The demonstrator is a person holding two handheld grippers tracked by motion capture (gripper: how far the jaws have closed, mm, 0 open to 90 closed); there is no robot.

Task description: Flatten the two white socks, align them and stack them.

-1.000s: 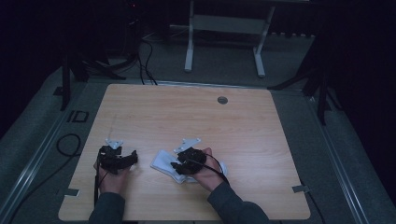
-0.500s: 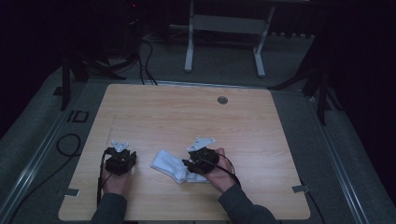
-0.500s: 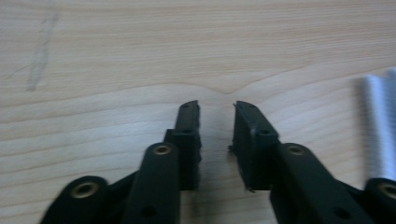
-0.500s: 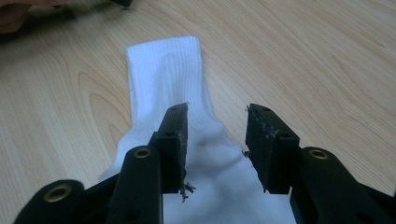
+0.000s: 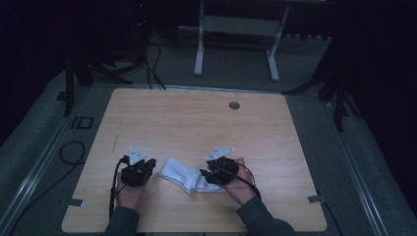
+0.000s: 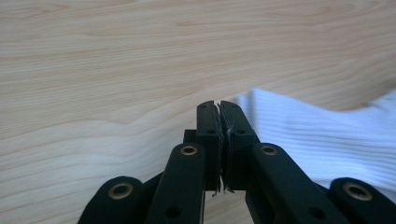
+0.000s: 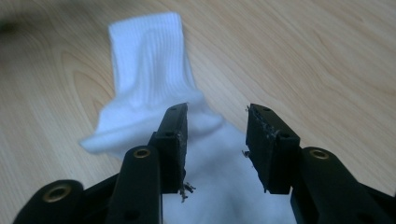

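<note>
One white sock [image 5: 184, 174] lies crumpled on the bench [image 5: 196, 128], lower centre of the high view. Right tool [image 7: 215, 140] gapes wide over the sock, gripping nothing. Left tool [image 6: 219, 140] pressed closed, empty, beside the sock's ribbed end.

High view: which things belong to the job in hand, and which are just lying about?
In the job:
white sock, partly folded over
right claw, open over the sock
left claw, shut, beside the sock

Lying about:
round grommet at the table's far edge
metal stand and cables on the floor
</note>
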